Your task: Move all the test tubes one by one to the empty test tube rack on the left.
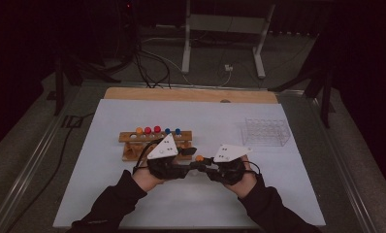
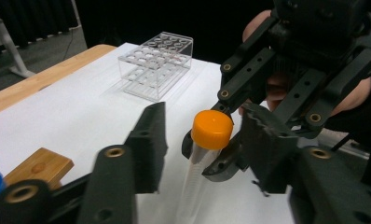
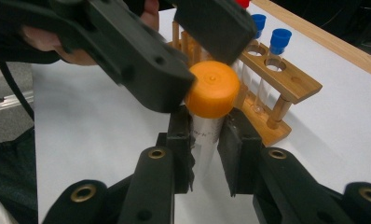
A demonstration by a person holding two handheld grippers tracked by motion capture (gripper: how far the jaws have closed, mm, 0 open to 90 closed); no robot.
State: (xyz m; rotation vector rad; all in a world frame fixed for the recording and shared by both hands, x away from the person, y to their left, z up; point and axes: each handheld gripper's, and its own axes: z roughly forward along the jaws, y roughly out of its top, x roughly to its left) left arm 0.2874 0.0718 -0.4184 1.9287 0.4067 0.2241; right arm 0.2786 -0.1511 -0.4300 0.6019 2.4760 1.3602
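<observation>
While the right gripper (image 3: 204, 140) clamps the orange-capped test tube (image 3: 210, 100) upright between wooden rack (image 1: 154, 143) and clear acrylic rack (image 1: 267, 131), the left gripper (image 2: 197, 135) flanks its cap, jaws apart, apparently for unscrewing.

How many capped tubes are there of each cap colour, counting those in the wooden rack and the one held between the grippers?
Orange caps: 2, one in the wooden rack at and one on the held tube
Red caps: 2
Blue caps: 2
Total: 6 capped tubes
</observation>
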